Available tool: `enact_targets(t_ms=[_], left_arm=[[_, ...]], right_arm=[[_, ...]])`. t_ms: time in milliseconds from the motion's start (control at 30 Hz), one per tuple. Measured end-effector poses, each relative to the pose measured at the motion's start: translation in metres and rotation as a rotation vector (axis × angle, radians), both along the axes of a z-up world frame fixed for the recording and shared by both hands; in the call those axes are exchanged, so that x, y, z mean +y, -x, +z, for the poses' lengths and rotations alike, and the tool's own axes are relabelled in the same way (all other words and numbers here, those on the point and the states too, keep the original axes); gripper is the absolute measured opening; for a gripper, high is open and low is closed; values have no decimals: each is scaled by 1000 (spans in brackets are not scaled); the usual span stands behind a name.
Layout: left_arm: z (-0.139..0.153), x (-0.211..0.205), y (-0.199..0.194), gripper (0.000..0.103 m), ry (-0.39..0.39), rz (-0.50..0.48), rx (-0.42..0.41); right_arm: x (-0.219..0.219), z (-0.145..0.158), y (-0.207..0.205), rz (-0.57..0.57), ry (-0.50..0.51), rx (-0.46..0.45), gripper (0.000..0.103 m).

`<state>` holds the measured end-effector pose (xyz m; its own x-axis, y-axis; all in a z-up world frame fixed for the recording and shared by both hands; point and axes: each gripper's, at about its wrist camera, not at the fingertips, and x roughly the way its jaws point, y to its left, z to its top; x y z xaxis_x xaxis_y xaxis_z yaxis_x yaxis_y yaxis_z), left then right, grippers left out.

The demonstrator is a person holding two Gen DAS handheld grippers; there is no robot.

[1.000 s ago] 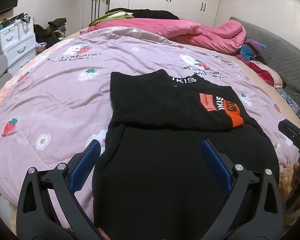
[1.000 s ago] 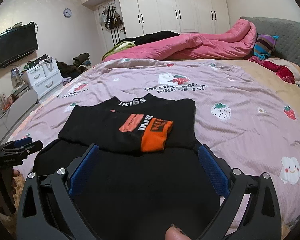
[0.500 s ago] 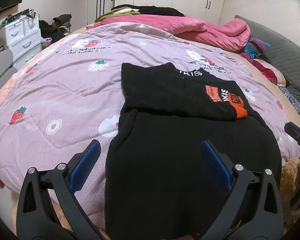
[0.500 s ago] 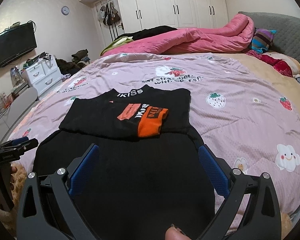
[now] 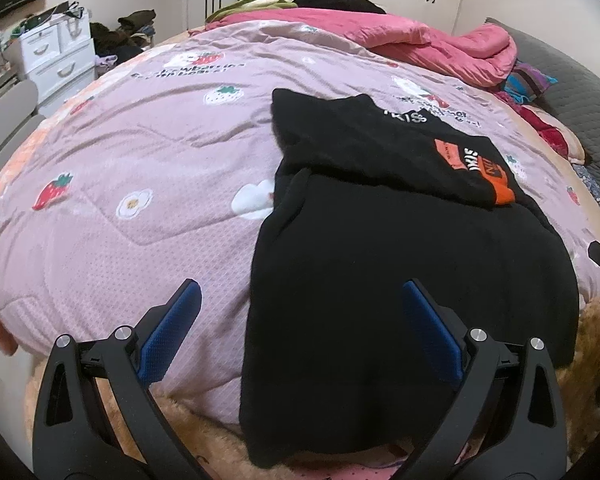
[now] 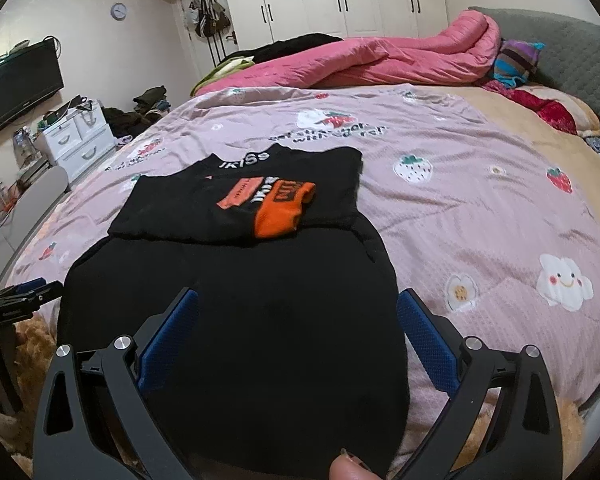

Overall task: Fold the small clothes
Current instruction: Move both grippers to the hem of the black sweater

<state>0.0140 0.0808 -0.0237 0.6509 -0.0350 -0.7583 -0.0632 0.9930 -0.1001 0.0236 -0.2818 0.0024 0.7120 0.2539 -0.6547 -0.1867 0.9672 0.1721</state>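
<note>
A black garment [image 5: 400, 272] [image 6: 236, 320] lies flat on the lilac strawberry-print quilt [image 5: 140, 168] [image 6: 480, 208], its lower hem hanging over the bed's near edge. Its sleeves are folded across the chest, showing an orange patch [image 5: 476, 168] [image 6: 280, 208] with white lettering. My left gripper [image 5: 300, 312] hovers open over the garment's lower left edge, holding nothing. My right gripper [image 6: 296, 316] stands open above the garment's lower middle, empty too. The left gripper's tips [image 6: 24, 296] show at the left edge of the right wrist view.
A rumpled pink duvet [image 6: 380, 60] and dark clothes lie at the far side of the bed. Striped pillows [image 6: 516, 60] and a grey headboard [image 6: 572, 48] are at the right. White drawers [image 6: 78, 144] and a wall TV [image 6: 20, 84] stand left. Tan fleece [image 5: 204, 440] hangs below the bed's edge.
Both grippers have pulled back toward the near edge of the bed and tilted down, so the garment's hem now shows. The garment has not moved; both grippers stay open.
</note>
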Motion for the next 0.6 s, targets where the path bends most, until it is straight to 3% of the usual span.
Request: enact_targets(t_ms=[300,467,600], left_arm=[[-9,17,11,94,21,-13,47],[-15,23,18,94,71,-64,79],[-20,23,25,94,57,-97,96]], right_arm=[[-12,-6,8,-7,-6,43,99],[-15,-9,15,-9,17,54,99],[-19,-10,17,-19,18,62,99]])
